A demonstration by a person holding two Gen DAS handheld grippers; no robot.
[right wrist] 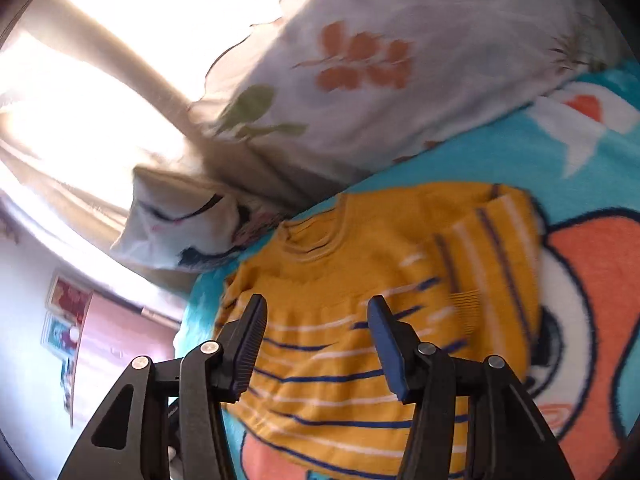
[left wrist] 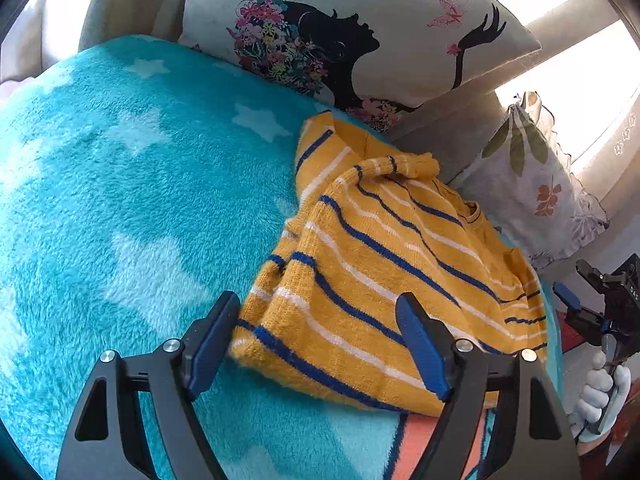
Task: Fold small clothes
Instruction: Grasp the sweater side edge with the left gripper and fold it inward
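Observation:
A small yellow knit sweater (left wrist: 372, 264) with blue and white stripes lies partly folded on a teal fleece blanket (left wrist: 140, 200). One sleeve is bunched over its top. My left gripper (left wrist: 318, 298) stands open just above the sweater's near corner, which lies between the pads without being pressed. In the right wrist view, which is blurred, the sweater (right wrist: 360, 280) shows its neckline with a sleeve folded over at the right. My right gripper (right wrist: 317, 302) is open above the striped body with nothing clamped. It also appears at the far right of the left wrist view, the right gripper (left wrist: 592, 300) held by a gloved hand (left wrist: 600, 396).
A cushion (left wrist: 360, 40) printed with a dark silhouette and flowers leans behind the blanket. A floral pillow (left wrist: 532, 184) lies right of the sweater and fills the upper right wrist view, floral pillow (right wrist: 380, 72). The blanket (right wrist: 480, 148) has an orange cartoon print. Bright curtains stand behind.

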